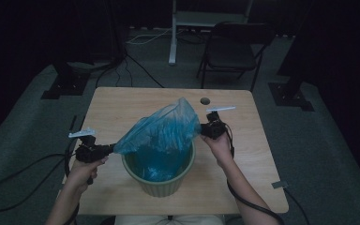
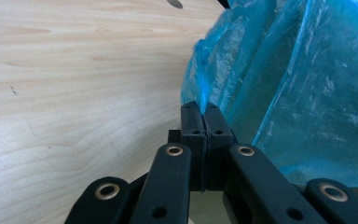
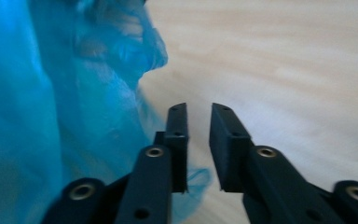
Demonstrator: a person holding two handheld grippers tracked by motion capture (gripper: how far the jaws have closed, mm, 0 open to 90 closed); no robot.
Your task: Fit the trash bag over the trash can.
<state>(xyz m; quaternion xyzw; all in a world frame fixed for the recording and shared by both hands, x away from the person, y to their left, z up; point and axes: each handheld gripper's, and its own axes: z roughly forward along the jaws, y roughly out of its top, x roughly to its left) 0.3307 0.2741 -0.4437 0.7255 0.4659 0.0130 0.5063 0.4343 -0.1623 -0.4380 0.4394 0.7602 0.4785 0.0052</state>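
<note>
Film of the translucent blue plastic bag (image 1: 166,129), at frame centre over the ribbed green round bin (image 1: 161,180), is pinched in your left gripper (image 2: 204,109), keeping that edge lifted. Your right gripper (image 3: 198,128) stands parted beside the bag, holding nothing.

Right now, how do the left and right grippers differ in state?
The left gripper is shut, pinching a fold of the blue bag; the right gripper stands open, with no film between its jaws. The bag lies left of it. Both sit beside the green bin.
</note>
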